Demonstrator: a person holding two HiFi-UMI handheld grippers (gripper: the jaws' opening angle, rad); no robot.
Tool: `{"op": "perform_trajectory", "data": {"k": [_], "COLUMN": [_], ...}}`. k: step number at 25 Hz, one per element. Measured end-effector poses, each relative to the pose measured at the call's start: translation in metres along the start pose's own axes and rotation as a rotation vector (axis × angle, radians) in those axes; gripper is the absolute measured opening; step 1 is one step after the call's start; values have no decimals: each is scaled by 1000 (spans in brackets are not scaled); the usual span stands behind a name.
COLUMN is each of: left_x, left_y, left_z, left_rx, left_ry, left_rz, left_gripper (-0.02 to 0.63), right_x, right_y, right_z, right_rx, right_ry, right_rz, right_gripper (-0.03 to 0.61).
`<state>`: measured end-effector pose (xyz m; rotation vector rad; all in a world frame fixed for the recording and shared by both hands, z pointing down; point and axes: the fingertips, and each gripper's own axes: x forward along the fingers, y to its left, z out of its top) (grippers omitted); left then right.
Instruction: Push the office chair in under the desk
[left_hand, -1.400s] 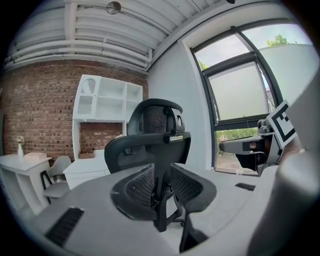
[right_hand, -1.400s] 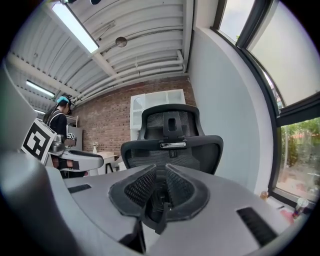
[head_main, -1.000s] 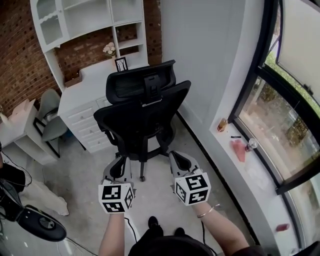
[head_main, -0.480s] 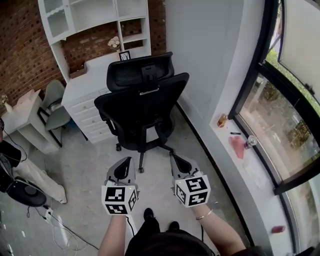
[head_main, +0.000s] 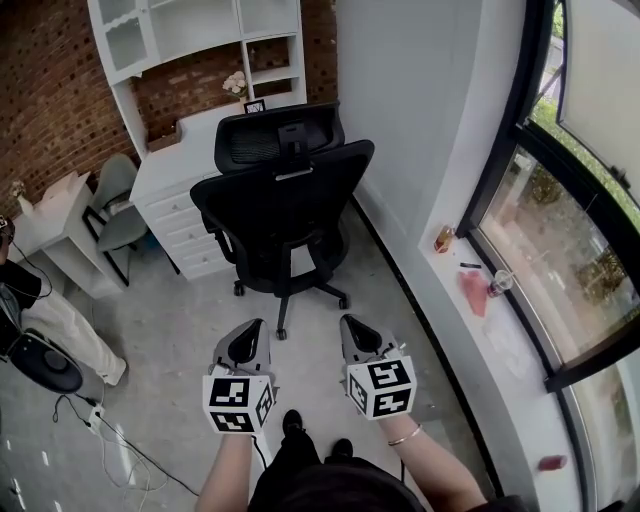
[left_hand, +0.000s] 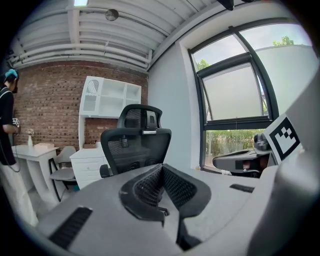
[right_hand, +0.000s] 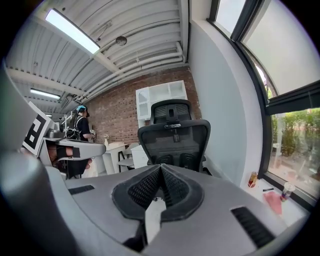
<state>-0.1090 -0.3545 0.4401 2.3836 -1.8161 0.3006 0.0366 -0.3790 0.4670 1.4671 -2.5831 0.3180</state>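
chair (head_main: 282, 205): straight ahead of both jaws, apart (worktop (head_main: 195, 140) beyond it)
left gripper (head_main: 252, 328): jaws closed, empty
right gripper (head_main: 352, 325): same, equally near

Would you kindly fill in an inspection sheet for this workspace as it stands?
Surface: grey floor.
Job's things: black office chair stands at the white desk, back towards the grippers.
Clutter: bottle and pink item on the window sill.
Grippers: left gripper and right gripper shut, empty, apart from the chair.
Cables: white cable on the floor, left.
Surroundings: brick wall, shelf unit, window, grey chair, a person.
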Motion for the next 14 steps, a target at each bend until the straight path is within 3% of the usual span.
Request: {"op": "perform_trajectory", "data": {"k": [14], "left_x": [-13], "left_y": [-29], "left_z": [-6], "left_rx": [9], "left_ry": [3], "left_rz": [10], "left_gripper": [9], "right_x": [-33], "right_y": [-6], "right_z": [-15], "right_rx": [4], "right_ry": [5], "right_rz": [15], "right_gripper": [5]}}
